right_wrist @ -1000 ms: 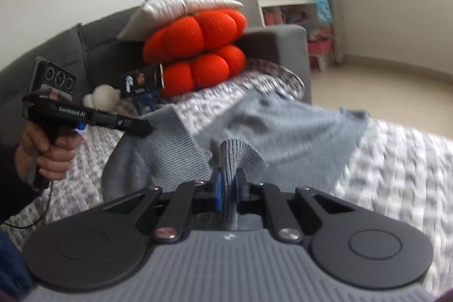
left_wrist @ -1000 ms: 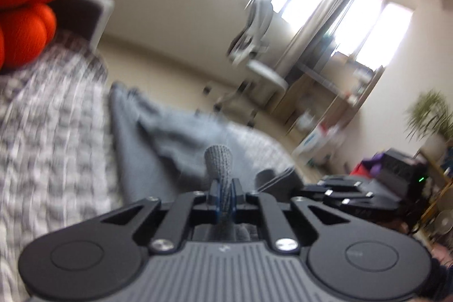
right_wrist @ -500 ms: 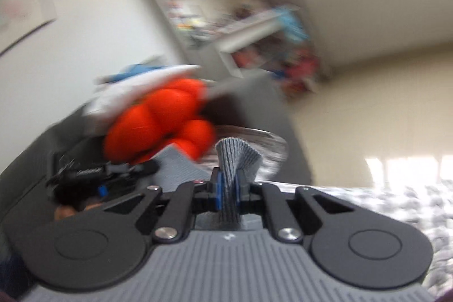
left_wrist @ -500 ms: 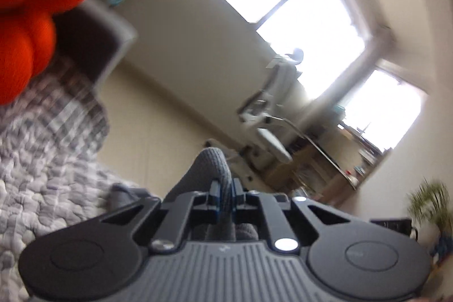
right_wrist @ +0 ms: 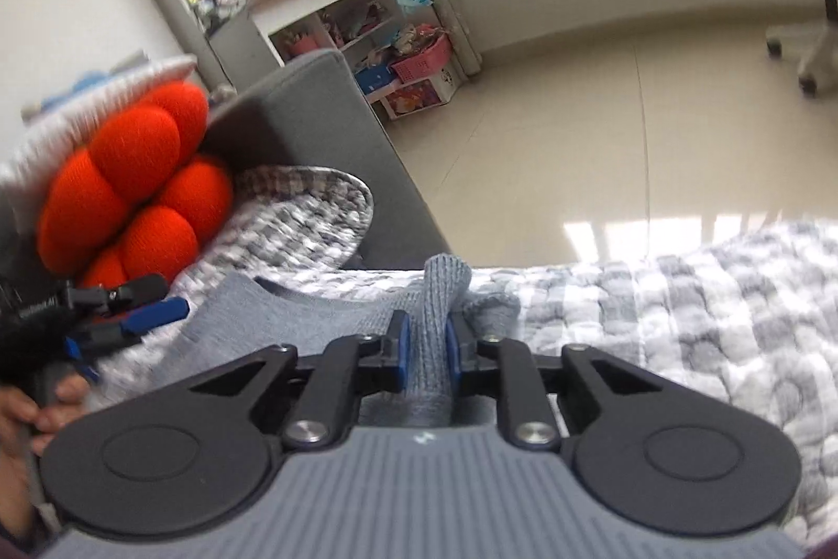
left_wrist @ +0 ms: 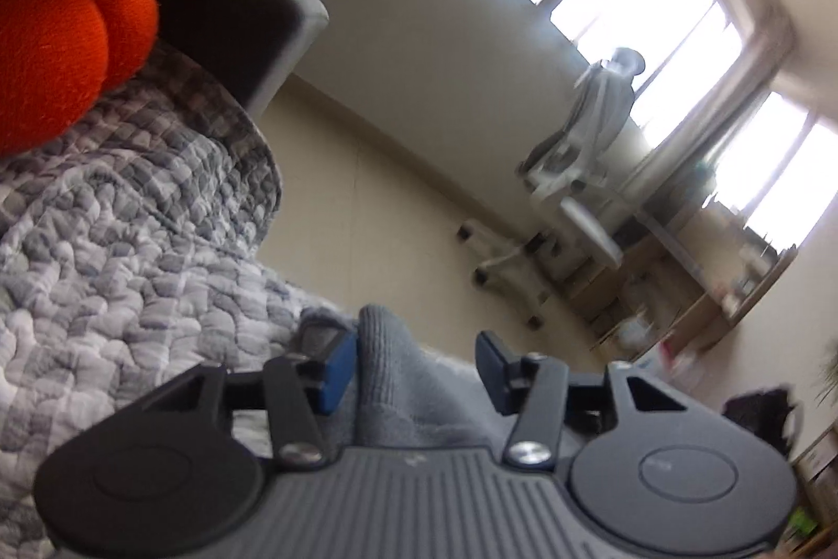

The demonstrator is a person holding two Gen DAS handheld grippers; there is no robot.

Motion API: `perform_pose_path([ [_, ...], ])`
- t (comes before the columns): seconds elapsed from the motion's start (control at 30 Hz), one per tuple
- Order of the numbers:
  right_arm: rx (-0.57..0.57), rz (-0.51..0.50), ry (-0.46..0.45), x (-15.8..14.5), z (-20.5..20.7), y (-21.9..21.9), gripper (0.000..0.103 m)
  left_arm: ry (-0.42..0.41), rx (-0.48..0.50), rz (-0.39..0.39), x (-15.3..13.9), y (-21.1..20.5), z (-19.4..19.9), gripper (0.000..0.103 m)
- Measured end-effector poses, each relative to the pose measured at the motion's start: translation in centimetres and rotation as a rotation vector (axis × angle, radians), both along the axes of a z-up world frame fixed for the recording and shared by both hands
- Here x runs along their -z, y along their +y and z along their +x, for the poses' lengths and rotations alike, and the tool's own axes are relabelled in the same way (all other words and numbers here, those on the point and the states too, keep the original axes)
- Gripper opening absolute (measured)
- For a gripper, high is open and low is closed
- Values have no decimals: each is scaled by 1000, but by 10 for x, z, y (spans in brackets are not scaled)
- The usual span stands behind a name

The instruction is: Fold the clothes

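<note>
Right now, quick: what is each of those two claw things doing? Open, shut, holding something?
Left gripper: open, the grey knitted sweater lying loose between its fingers.
Right gripper: shut on a ribbed fold of the sweater.

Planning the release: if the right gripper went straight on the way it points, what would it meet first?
Beyond the grey knit garment pinched in the right gripper, it would probably first meet the quilted cover, near its far edge; past that is bare floor. Depth is uncertain.

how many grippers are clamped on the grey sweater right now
1. The right gripper pinches a fold of the grey sweater between its fingers. The left gripper has its fingers spread apart, the sweater lying loose between them.
</note>
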State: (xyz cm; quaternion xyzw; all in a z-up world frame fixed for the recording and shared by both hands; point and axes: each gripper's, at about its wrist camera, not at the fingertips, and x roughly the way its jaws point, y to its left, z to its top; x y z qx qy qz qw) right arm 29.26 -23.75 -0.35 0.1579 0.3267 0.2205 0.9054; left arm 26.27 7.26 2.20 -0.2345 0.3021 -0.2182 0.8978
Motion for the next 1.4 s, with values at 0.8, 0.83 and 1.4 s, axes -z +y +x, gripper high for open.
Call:
perform_pose_path([
  [0.8, 124, 138, 42, -25, -55, -27, 59, 47, -119, 153, -16, 26, -86, 50],
  [0.83, 102, 153, 57, -25, -73, -29, 63, 68, -120, 140, -14, 29, -104, 51],
  [1.4, 69, 333, 229, 5, -198, -31, 66, 95, -117, 136, 5, 2, -204, 68],
])
